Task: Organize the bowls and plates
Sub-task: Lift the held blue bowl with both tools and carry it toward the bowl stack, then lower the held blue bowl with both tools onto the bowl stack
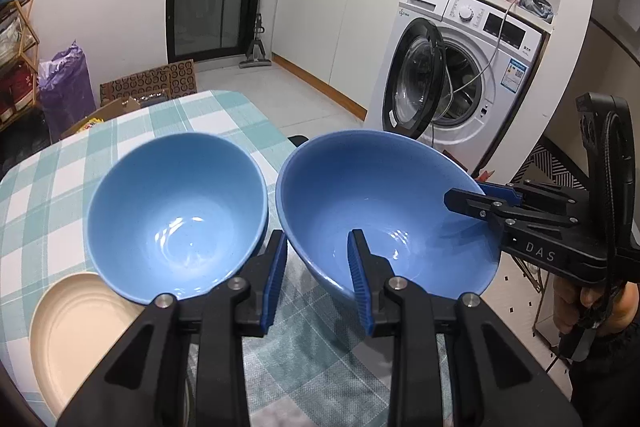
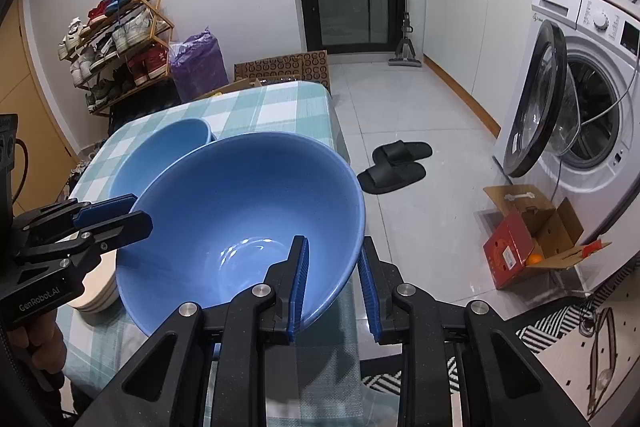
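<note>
Two blue bowls are above a checked tablecloth. The larger blue bowl (image 1: 384,203) (image 2: 244,211) is tilted and held off the table by both grippers. My left gripper (image 1: 318,259) straddles its near-left rim, one finger inside and one outside. My right gripper (image 2: 334,267) straddles its right rim the same way; it also shows in the left wrist view (image 1: 476,203). The left gripper shows in the right wrist view (image 2: 132,213). The smaller blue bowl (image 1: 176,215) (image 2: 160,151) sits to the left on a stack of cream plates (image 1: 76,327) (image 2: 98,287).
The table (image 1: 216,119) (image 2: 280,107) has a teal-and-white checked cloth. A washing machine (image 1: 460,75) (image 2: 580,99) with its door open stands right. Black slippers (image 2: 396,165) and an open red carton (image 2: 528,247) lie on the floor. A shoe rack (image 2: 116,43) stands back left.
</note>
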Motion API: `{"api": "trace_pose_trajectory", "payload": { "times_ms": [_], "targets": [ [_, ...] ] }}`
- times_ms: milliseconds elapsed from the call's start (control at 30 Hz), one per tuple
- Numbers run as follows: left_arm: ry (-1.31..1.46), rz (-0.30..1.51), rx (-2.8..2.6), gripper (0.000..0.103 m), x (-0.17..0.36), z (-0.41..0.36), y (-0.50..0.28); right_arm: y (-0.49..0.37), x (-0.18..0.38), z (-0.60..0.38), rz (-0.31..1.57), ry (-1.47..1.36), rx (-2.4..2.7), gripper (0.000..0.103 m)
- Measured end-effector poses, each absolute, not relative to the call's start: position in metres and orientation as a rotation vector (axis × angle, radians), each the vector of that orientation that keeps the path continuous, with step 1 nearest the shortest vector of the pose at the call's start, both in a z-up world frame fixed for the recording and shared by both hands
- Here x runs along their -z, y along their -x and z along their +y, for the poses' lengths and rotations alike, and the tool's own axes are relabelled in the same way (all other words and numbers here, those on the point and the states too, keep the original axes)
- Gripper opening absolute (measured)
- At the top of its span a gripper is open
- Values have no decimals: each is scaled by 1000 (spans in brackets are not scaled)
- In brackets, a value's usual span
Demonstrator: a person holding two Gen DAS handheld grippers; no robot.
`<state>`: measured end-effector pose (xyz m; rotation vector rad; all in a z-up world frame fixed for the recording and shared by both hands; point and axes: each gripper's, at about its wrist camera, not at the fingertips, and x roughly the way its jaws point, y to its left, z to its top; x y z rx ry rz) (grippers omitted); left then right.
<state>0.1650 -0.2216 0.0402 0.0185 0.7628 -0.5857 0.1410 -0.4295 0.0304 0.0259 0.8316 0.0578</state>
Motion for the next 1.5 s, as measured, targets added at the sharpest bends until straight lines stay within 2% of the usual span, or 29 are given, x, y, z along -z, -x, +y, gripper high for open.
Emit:
{"api": "trace_pose_trajectory", "payload": {
  "times_ms": [733, 1500],
  "targets": [
    [-9, 668, 506, 30, -71, -180, -166, -144, -75, -383, 746, 17, -105, 26],
    [29, 636, 408, 30, -76, -134, -179, -181, -85, -337, 727, 51, -190, 26]
  ]
}}
